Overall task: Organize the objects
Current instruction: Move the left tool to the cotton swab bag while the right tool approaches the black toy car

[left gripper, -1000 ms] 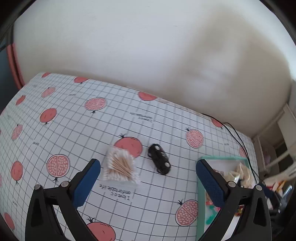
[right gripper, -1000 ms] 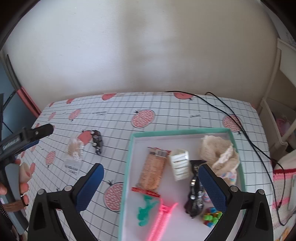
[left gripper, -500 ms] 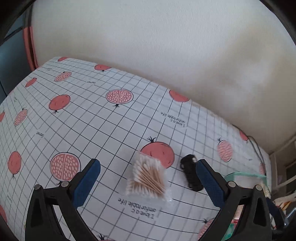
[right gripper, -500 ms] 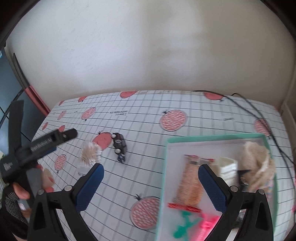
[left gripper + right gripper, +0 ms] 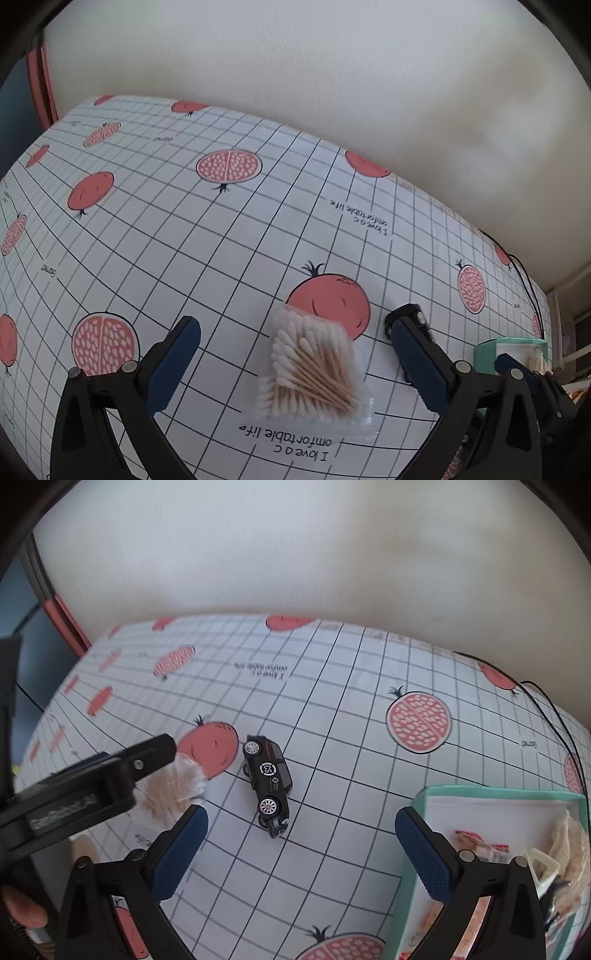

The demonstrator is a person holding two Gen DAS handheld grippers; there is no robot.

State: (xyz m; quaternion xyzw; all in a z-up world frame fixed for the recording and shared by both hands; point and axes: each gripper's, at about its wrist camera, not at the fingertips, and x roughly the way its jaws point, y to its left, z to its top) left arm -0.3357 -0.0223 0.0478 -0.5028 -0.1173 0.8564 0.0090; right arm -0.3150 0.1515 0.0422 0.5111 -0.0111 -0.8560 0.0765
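A clear bag of cotton swabs [image 5: 314,373] lies on the pomegranate-print tablecloth, right between the open fingers of my left gripper [image 5: 295,354]. A black toy car [image 5: 268,782] lies on its side just right of the bag; in the left wrist view the toy car [image 5: 410,314] is half hidden behind my right finger. My right gripper [image 5: 301,840] is open, a little in front of the car. In the right wrist view, the left gripper's black body [image 5: 85,786] covers part of the swab bag [image 5: 173,782]. A teal tray [image 5: 491,794] with several items sits at the right.
A black cable [image 5: 554,709] runs along the table's far right. The white wall [image 5: 295,66] stands behind the table. A person's fingers [image 5: 22,908] hold the left gripper at the lower left. The tray's corner [image 5: 517,345] shows in the left wrist view.
My left gripper has closed in on the swab bag, which now sits between its fingers. My right gripper has swung left from the tray toward the toy car.
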